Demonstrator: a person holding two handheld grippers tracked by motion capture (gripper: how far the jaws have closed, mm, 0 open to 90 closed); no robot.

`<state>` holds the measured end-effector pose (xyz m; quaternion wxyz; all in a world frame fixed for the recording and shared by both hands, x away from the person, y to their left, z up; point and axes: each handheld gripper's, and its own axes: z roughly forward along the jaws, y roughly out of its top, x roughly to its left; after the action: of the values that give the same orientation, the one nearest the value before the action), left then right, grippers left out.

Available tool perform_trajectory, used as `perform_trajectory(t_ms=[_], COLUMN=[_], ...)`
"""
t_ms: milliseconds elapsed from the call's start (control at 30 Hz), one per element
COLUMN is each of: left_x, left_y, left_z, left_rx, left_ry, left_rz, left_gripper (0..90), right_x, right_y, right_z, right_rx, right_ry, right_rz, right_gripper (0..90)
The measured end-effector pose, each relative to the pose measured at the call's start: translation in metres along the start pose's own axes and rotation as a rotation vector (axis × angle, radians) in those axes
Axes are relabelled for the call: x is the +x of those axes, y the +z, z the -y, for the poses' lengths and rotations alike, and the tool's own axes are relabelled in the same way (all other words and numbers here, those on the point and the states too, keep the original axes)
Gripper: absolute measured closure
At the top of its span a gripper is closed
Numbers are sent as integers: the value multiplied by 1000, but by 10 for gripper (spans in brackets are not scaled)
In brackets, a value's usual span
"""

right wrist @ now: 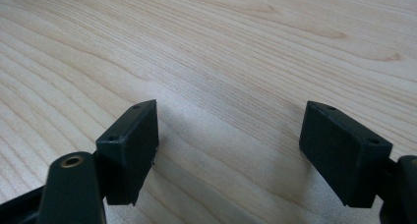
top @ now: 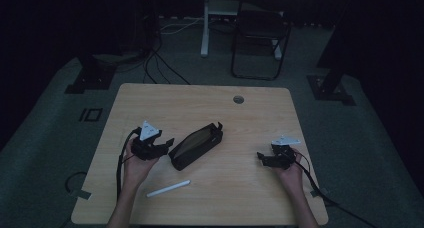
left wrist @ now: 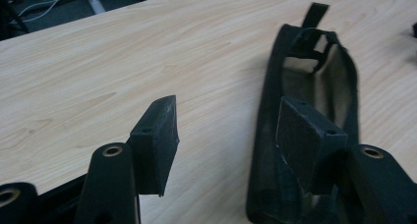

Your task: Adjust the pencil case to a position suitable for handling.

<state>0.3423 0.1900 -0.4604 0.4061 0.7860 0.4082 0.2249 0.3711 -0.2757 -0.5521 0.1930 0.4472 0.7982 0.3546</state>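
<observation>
On the pale wooden tabletop (top: 250, 133), a long black fabric pencil pouch (top: 196, 145) lies at a slant near the middle, its zipped mouth gaping so the tan lining faces up, which leaves it ready to take something in. Just left of the pouch, the left gripper (top: 167, 144) sits low with its jaws spread wide; in the left gripper view one black pad (left wrist: 310, 135) stands over the near end of the pouch (left wrist: 305, 86) and the other pad (left wrist: 157, 140) over bare wood, so the gripper straddles the pouch's near edge without pinching it, probably to steady or hold the mouth open. Nearer the person, a slim white marker-like stick (top: 168, 188) lies loose on the wood, well apart from both grippers and likely meant for the pouch. Off to the right, the right gripper (top: 261, 158) rests close to the tabletop with jaws wide and empty, waiting
</observation>
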Motion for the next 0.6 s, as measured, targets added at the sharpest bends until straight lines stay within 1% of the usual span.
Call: perform_trajectory(t_ms=[33, 167, 300, 467, 600], left_x=[-2, -11, -16, -19, -20], left_y=[0, 1, 3, 5, 7], left_z=[0, 4, 12, 22, 26], left_rx=[4, 29, 48, 77, 99], left_ry=[1, 20, 14, 18, 34], left_rz=[8, 21, 36, 45, 40], left_gripper=[418, 417, 418, 427, 474], right_x=[0, 0, 0, 0, 0], right_y=[0, 0, 0, 0, 0], right_z=[0, 0, 0, 0, 0], right_rx=[0, 0, 0, 0, 0], right_ry=[0, 0, 0, 0, 0], right_rz=[0, 0, 0, 0, 0], right_gripper=[225, 225, 226, 225, 226])
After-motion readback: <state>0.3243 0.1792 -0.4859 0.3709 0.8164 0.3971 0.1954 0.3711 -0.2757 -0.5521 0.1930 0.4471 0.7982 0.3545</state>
